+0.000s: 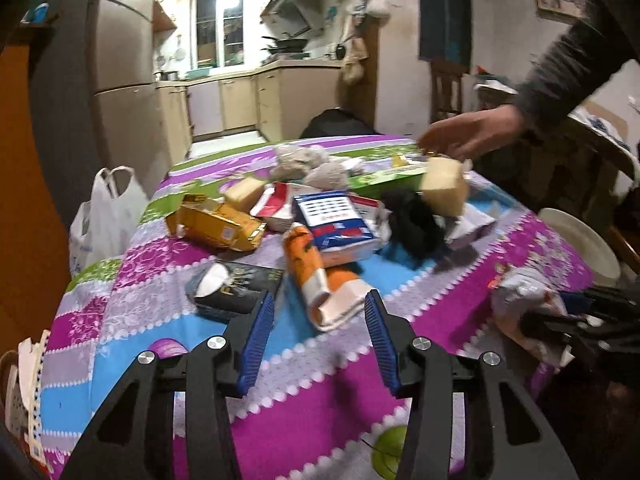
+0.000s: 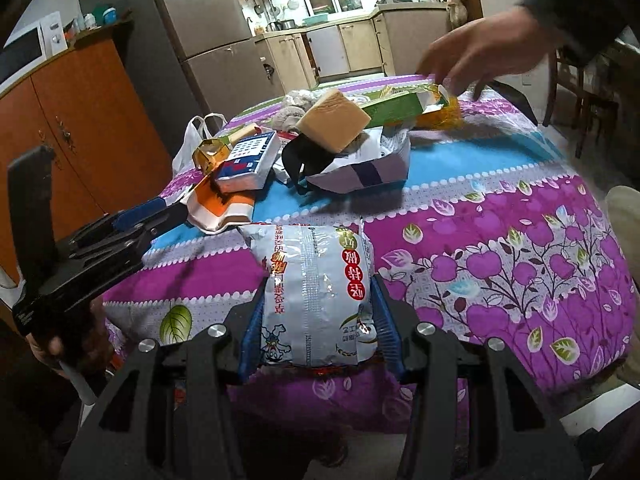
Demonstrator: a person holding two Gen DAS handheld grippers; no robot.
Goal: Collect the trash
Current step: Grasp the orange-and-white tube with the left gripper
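Trash is piled mid-table on the patchwork tablecloth. My left gripper hangs open over the near side of the pile. The end of an orange-and-white bag lies between its fingertips, and the left pad stands clear of it. In the right wrist view my right gripper is shut on a silvery snack bag held above the cloth. That view also shows the left gripper beside the orange-and-white bag. The pile holds a blue-and-white carton, a gold box and a black box.
Another person's hand reaches over the far side, with a blurred tan block just below it and a green box nearby. A white plastic bag hangs at the table's left edge. A white plate sits off the right edge.
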